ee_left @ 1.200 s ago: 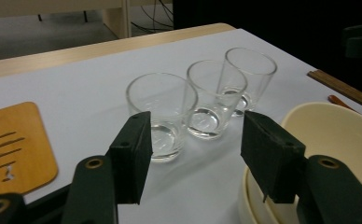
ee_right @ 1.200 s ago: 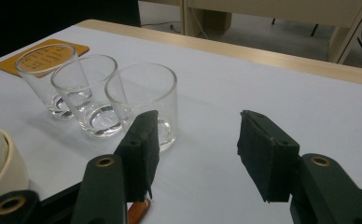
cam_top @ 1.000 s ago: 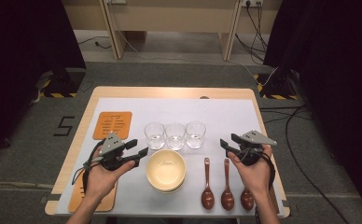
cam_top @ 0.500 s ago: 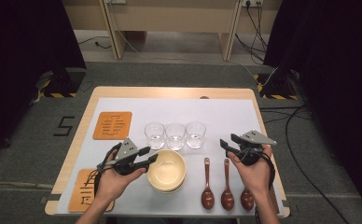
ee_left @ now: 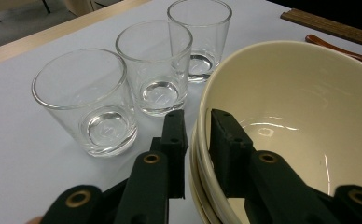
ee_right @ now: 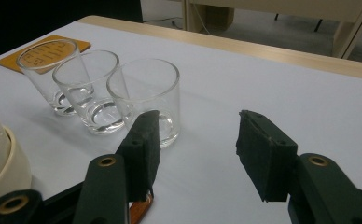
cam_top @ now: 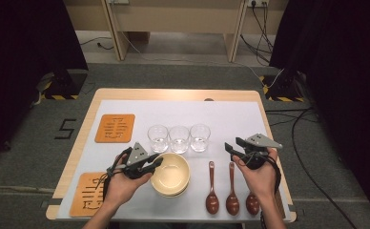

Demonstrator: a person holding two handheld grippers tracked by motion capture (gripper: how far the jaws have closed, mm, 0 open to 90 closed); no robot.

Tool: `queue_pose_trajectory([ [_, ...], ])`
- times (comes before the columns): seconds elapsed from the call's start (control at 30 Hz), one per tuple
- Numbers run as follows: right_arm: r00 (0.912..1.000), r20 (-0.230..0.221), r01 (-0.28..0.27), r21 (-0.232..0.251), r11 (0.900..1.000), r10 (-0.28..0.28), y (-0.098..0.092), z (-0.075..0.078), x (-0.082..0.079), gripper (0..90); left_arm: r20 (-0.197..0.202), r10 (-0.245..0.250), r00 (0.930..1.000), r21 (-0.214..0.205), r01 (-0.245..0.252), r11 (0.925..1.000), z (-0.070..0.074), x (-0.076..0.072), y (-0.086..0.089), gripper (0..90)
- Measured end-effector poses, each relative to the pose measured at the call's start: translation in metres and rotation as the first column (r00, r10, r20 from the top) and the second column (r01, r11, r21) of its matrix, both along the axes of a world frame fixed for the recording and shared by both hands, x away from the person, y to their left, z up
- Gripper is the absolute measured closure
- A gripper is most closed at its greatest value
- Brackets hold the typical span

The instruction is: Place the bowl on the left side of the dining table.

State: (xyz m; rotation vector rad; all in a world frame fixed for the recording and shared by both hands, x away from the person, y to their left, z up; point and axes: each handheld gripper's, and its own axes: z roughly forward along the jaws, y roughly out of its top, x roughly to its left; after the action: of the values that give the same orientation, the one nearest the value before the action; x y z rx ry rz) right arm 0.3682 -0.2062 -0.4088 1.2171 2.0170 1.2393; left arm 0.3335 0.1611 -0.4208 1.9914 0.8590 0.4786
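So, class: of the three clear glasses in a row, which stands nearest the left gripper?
The leftmost glass, at the row's end beside the orange mat. The left gripper straddles the bowl's rim just before it.

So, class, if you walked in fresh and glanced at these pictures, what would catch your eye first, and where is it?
The left gripper straddling the rim of the stacked cream ceramic bowls at the table's front middle; its jaws have just been closing, one outside and one inside the rim. Just behind stands a row of three clear drinking glasses. To the right lie three brown wooden spoons, with the right gripper open above them.
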Motion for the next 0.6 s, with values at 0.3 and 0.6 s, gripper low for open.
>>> queue_pose_trajectory([
  [0.3,1.0000,-0.005,0.001,0.009,1.0000,-0.001,0.0001,-0.0006,0.0002,49.4,0.005,-0.008,1.0000,0.020,0.008,0.9998,-0.0011,0.0008,-0.0038,79.9],
  [0.6,1.0000,-0.009,-0.002,0.008,1.0000,0.002,-0.0002,-0.0024,0.0013,49.3,0.027,-0.012,0.9996,0.057,0.010,0.9983,0.0012,-0.0013,-0.0069,81.2],
])
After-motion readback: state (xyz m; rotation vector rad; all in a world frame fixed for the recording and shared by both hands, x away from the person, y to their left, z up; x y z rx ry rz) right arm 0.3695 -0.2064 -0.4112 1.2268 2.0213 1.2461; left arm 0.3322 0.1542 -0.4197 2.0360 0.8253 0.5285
